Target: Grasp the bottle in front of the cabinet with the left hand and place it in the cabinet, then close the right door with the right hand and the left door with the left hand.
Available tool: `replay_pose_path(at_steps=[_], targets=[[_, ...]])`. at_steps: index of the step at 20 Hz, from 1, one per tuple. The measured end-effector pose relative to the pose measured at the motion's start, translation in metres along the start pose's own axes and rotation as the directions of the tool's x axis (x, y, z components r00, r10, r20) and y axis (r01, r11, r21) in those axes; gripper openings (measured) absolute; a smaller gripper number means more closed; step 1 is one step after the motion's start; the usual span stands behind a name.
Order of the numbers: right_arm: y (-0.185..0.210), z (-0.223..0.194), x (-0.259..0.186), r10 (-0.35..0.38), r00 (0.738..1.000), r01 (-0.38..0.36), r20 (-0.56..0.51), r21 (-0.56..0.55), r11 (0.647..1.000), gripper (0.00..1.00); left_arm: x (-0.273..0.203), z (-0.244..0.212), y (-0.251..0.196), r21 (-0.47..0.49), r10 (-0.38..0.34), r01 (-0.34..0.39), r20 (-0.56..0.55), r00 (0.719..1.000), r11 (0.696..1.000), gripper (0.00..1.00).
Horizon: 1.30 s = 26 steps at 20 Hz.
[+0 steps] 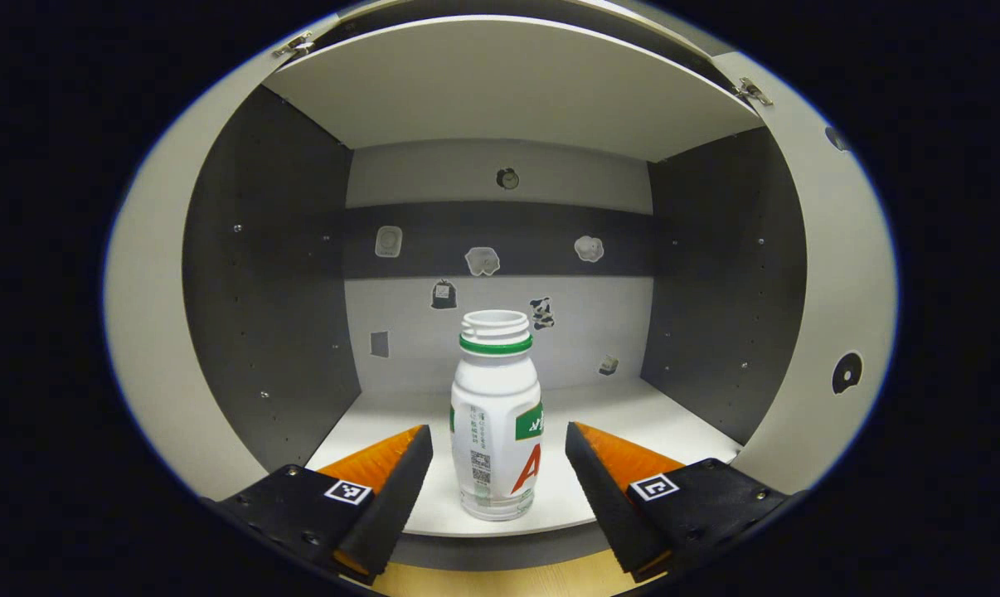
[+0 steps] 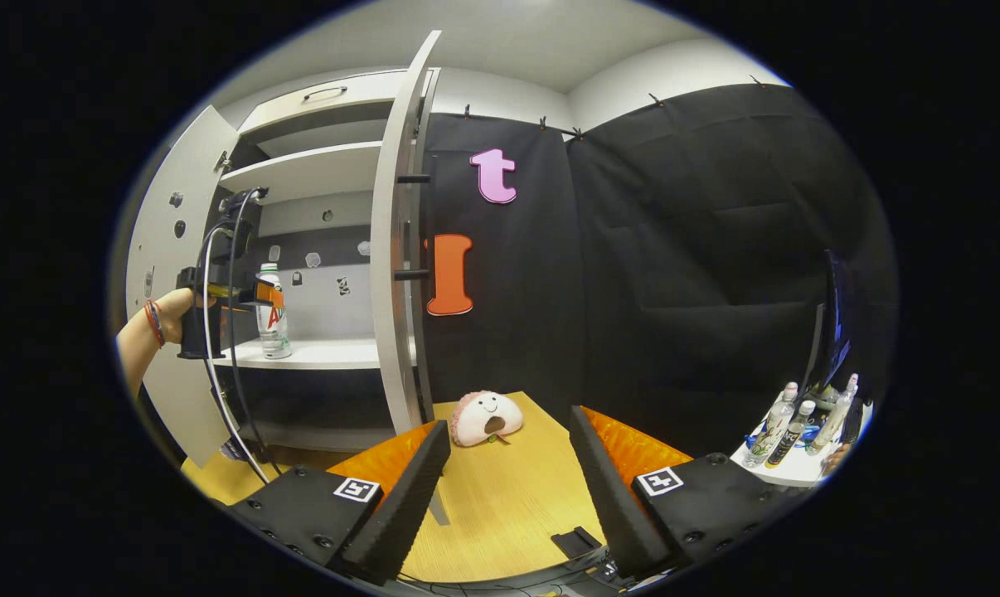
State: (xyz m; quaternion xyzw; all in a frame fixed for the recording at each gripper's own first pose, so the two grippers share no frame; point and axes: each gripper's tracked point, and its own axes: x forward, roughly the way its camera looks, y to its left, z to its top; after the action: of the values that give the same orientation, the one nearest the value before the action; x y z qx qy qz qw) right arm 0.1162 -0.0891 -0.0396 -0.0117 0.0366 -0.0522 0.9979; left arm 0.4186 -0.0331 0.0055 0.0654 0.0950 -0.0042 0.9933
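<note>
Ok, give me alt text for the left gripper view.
A white bottle with a green neck ring and no cap stands upright on the open cabinet's shelf, between the open left gripper fingers. Small stickers dot the back wall.

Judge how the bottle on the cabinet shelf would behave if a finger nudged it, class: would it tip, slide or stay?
The bottle is tall on a narrow base, so a high nudge would probably tip it. It has no cap and looks empty, so likely light. It stands near the shelf front edge, so it might fall out.
</note>
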Motion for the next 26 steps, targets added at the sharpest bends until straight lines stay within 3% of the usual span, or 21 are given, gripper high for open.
replay_pose_path(at_steps=[3, 4, 5, 6, 8, 9, 12, 13, 14, 15, 17, 18, 19, 20, 26], targets=[[-0.004, 0.006, 0.002, 0.001, 1.000, -0.001, 0.008, -0.004, 1.000, 0.97, -0.034, 0.014, 0.003, 0.004, -0.003, 0.003, 0.046, 0.999, 1.000, 0.98], [-0.006, 0.008, 0.002, 0.000, 1.000, 0.000, 0.009, -0.004, 1.000, 0.89, -0.048, 0.020, 0.005, 0.007, -0.002, 0.002, 0.064, 0.998, 1.000, 0.98], [-0.009, 0.011, 0.002, -0.001, 1.000, 0.001, 0.012, -0.005, 1.000, 0.89, -0.063, 0.026, 0.007, 0.008, -0.005, 0.005, 0.085, 0.996, 1.000, 0.98], [-0.011, 0.013, 0.003, 0.002, 1.000, -0.001, 0.015, -0.007, 1.000, 0.96, -0.078, 0.030, 0.010, 0.008, -0.004, 0.003, 0.102, 0.995, 1.000, 0.98], [-0.014, 0.016, 0.004, 0.007, 1.000, -0.007, 0.020, -0.010, 1.000, 0.96, -0.109, 0.038, 0.017, -0.002, 0.001, -0.001, 0.117, 0.993, 1.000, 0.99], [-0.015, 0.017, 0.007, 0.009, 1.000, -0.009, 0.019, -0.008, 1.000, 0.89, -0.125, 0.040, 0.019, -0.015, 0.000, 0.001, 0.123, 0.992, 1.000, 0.97], [-0.012, 0.013, 0.011, 0.040, 0.999, -0.040, 0.001, -0.002, 0.999, 0.96, -0.170, 0.047, 0.032, -0.053, 0.004, 0.004, 0.144, 0.990, 0.999, 0.98], [-0.013, 0.012, 0.013, 0.048, 0.999, -0.048, -0.004, -0.010, 0.999, 0.89, -0.186, 0.048, 0.038, -0.068, 0.008, 0.003, 0.154, 0.988, 0.998, 0.97], [-0.011, 0.010, 0.014, 0.059, 0.998, -0.059, -0.007, -0.017, 0.998, 0.89, -0.199, 0.050, 0.044, -0.084, 0.010, 0.003, 0.162, 0.987, 0.996, 0.97], [-0.007, 0.008, 0.016, 0.069, 0.998, -0.069, -0.012, -0.021, 0.997, 0.96, -0.215, 0.051, 0.050, -0.103, 0.016, 0.002, 0.171, 0.985, 0.995, 0.97], [-0.005, 0.005, 0.021, 0.086, 0.996, -0.086, -0.021, -0.007, 0.996, 0.97, -0.240, 0.053, 0.064, -0.122, 0.034, -0.011, 0.186, 0.982, 0.992, 0.95], [-0.003, 0.004, 0.023, 0.093, 0.995, -0.093, -0.026, 0.002, 0.996, 0.90, -0.251, 0.054, 0.072, -0.119, 0.050, -0.027, 0.194, 0.980, 0.992, 0.95], [-0.001, 0.005, 0.028, 0.098, 0.995, -0.098, -0.027, 0.007, 0.995, 0.90, -0.262, 0.054, 0.079, -0.114, 0.067, -0.044, 0.201, 0.977, 0.992, 0.95], [0.000, 0.006, 0.031, 0.101, 0.995, -0.101, -0.025, 0.007, 0.995, 0.97, -0.270, 0.052, 0.087, -0.108, 0.080, -0.059, 0.202, 0.976, 0.992, 0.95], [0.011, 0.008, 0.064, 0.131, 0.991, -0.131, -0.026, 0.001, 0.991, 0.97, -0.320, 0.044, 0.116, -0.087, 0.120, -0.104, 0.192, 0.974, 0.991, 0.95]])
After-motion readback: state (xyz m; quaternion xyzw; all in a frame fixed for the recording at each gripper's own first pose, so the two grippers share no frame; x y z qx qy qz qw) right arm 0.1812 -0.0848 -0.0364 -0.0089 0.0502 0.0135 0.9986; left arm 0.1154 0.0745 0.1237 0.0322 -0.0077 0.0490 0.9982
